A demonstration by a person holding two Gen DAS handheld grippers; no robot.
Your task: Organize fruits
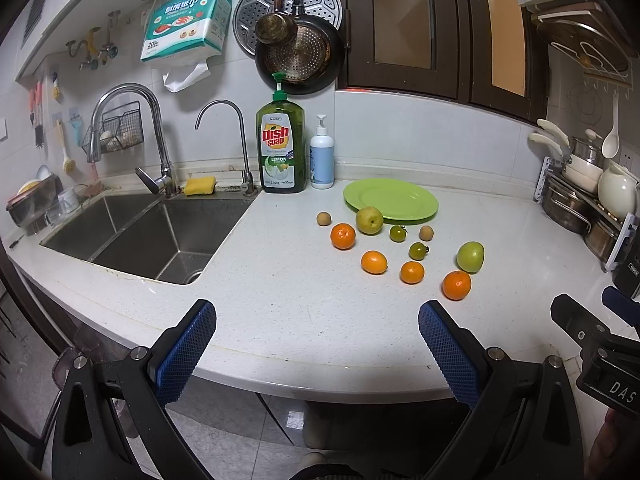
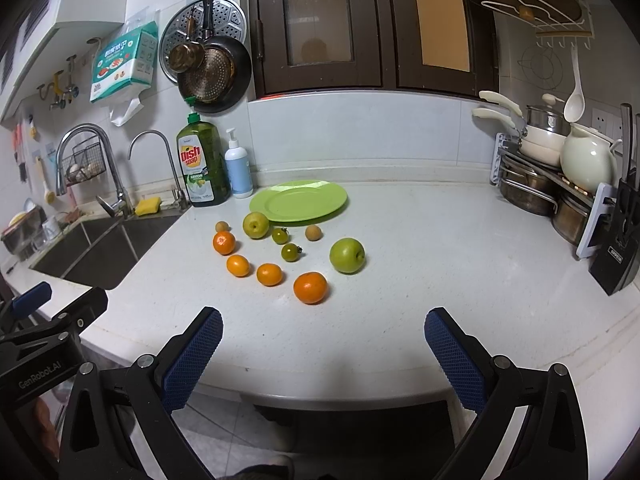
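Observation:
A green plate sits empty at the back of the white counter. In front of it lie several fruits: a yellow-green pear, a green apple, several oranges, the nearest one, two green tomatoes, and two small brown longans. My left gripper is open and empty above the counter's front edge. My right gripper is open and empty, just short of the nearest orange.
A double sink with two taps is at the left. A dish soap bottle and a white pump bottle stand behind the plate. A rack of pots and a black knife block stand at the right.

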